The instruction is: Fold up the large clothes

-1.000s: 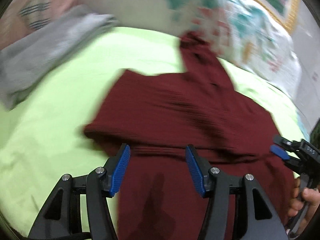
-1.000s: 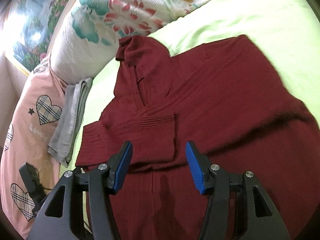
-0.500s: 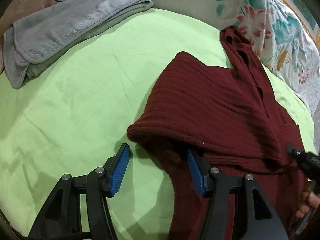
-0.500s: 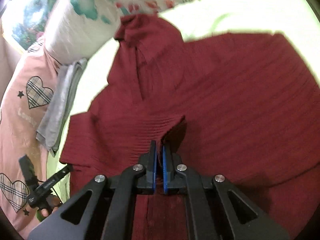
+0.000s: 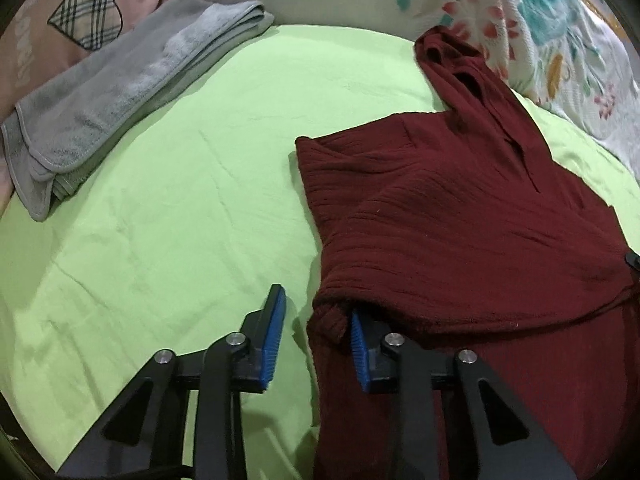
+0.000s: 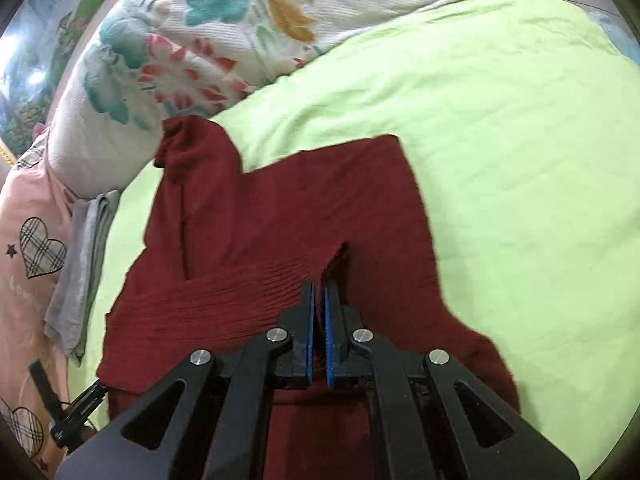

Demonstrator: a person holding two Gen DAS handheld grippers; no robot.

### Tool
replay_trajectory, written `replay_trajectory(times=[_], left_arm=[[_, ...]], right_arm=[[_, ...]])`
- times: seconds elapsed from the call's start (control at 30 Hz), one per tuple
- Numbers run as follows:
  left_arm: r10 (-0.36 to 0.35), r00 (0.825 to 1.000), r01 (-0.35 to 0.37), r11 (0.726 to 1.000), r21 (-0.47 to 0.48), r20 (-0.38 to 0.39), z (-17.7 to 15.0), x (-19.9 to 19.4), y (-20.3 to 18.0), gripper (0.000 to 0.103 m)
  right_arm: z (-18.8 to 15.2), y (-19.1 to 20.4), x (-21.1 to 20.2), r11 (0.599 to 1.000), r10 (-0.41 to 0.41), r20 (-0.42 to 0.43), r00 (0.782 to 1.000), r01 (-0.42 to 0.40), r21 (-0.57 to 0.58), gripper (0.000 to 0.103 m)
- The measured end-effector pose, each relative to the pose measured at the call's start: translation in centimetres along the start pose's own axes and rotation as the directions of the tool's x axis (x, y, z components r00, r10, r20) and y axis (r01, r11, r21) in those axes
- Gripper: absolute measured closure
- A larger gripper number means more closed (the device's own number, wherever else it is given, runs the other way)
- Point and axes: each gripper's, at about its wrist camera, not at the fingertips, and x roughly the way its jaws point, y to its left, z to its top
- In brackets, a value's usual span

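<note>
the sweater (image 5: 460, 216) is lying on the bed (image 5: 180, 200), mid-fold. the right gripper (image 6: 318, 320) is pinching a sleeve cuff, probably; the left gripper (image 5: 316, 340) is waiting wide at the folded edge. next, laying the cuff flat.

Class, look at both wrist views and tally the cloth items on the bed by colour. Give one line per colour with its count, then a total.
Dark red: 1, the sweater, pinched in the right gripper
Grey: 1, the folded towel
Green: 1, the sheet
Floral white: 1, the quilt
Pink with hearts: 1, the pillow
Total: 5
</note>
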Motion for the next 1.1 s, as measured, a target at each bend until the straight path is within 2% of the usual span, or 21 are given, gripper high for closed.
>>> replay_trajectory(times=[0.13,0.33,0.37,0.5,0.57,0.67,0.73,0.87,0.9,0.93,1.0,1.03,1.07,1.1], left_arm=[[-0.014,1.000,0.014,1.000,-0.021,-0.005,-0.5,-0.1,0.2,0.075],[-0.045,0.998,0.047,0.997,-0.056,0.049,-0.6,-1.6,0.9,0.089],[-0.054,0.997,0.058,0.996,-0.064,0.060,-0.6,-1.8,1.0,0.093],[-0.057,0.990,0.066,0.995,-0.069,0.126,-1.2,-3.0,1.2,0.095],[-0.049,0.991,0.056,0.997,-0.055,0.123,-1.4,-2.7,1.1,0.096],[-0.053,0.995,0.058,0.996,-0.064,0.085,-2.0,-2.0,1.6,0.096],[-0.071,0.995,0.075,0.996,-0.055,0.077,-2.2,-2.2,1.8,0.096],[-0.099,0.993,0.101,0.994,-0.038,0.064,-2.4,-3.6,2.2,0.096],[-0.125,0.990,0.129,0.990,-0.052,0.065,-2.3,-4.1,2.6,0.095],[-0.158,0.985,0.163,0.984,-0.077,0.071,-2.0,-4.5,3.3,0.093],[-0.225,0.972,0.232,0.964,-0.130,0.062,-0.7,-4.3,4.4,0.077],[-0.238,0.970,0.244,0.959,-0.146,0.054,0.0,-4.0,4.7,0.064],[-0.252,0.967,0.255,0.952,-0.169,0.040,0.9,-3.4,5.2,0.057],[-0.269,0.963,0.269,0.944,-0.189,0.030,1.7,-2.7,5.5,0.056]], right_arm=[[0.4,-0.1,-0.2,1.000,-0.017,0.036,0.999,0.017,0.014,0.099],[1.5,1.7,-1.2,0.999,0.015,0.087,0.996,-0.012,-0.032,0.099],[1.6,1.8,-1.4,0.999,0.019,0.091,0.996,-0.017,-0.032,0.099],[1.4,1.0,-0.4,1.000,0.001,0.051,0.999,0.000,-0.019,0.099],[0.9,0.3,0.9,1.000,-0.005,-0.001,1.000,0.005,-0.005,0.099],[0.2,-0.5,1.6,1.000,-0.001,-0.034,0.999,0.002,0.019,0.098],[0.1,-1.0,1.2,0.999,0.006,-0.032,0.999,-0.004,0.050,0.097],[0.2,-0.7,-0.9,0.998,-0.060,0.016,0.998,0.059,0.035,0.092],[0.2,-0.7,-1.4,0.998,-0.059,0.028,0.998,0.057,0.037,0.086],[0.2,-0.6,-1.9,0.998,-0.049,0.041,0.998,0.047,0.041,0.077],[-0.1,0.0,-2.6,0.999,-0.011,0.054,0.998,0.009,0.037,0.066],[-0.2,0.5,-2.7,1.000,0.005,0.049,0.999,-0.007,0.029,0.062],[-0.5,1.1,-2.6,1.000,0.026,0.036,0.999,-0.026,0.015,0.062],[-0.9,1.8,-2.4,0.999,0.047,0.020,0.999,-0.047,-0.001,0.062]])
